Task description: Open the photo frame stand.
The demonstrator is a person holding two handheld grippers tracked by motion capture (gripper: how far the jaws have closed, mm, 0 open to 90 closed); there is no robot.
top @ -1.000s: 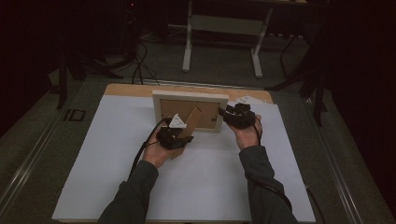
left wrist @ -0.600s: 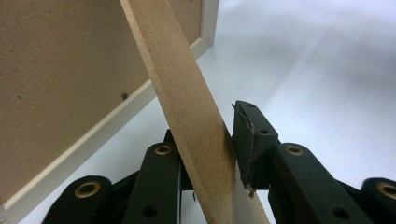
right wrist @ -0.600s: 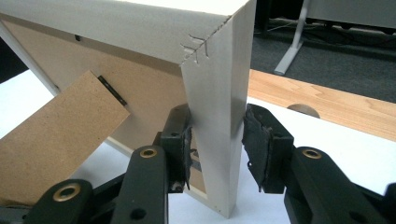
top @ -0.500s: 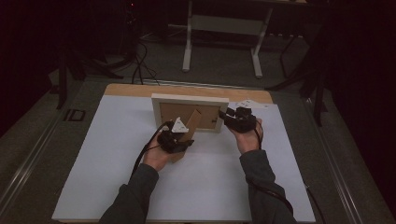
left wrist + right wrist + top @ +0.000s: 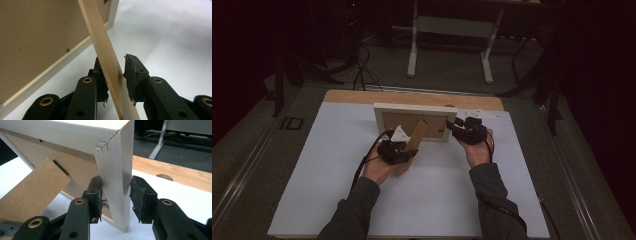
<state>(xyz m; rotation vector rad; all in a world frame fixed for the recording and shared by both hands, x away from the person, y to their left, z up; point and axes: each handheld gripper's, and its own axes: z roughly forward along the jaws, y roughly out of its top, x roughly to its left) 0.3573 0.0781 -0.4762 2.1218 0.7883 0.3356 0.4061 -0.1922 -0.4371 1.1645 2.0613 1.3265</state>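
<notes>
Frame (image 5: 414,121) stands near the table's far edge, its right side between the right gripper (image 5: 115,195)'s narrowly parted jaws, the stand (image 5: 107,65) likewise loose in the left gripper (image 5: 115,75); I'd steady the frame and swing it out slowly.

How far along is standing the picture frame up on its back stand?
Done: the picture frame is upright on the white mat, stand swung out. In hand: left claw straddles the stand, right claw straddles the frame's side. Left: both claws must let go.
</notes>
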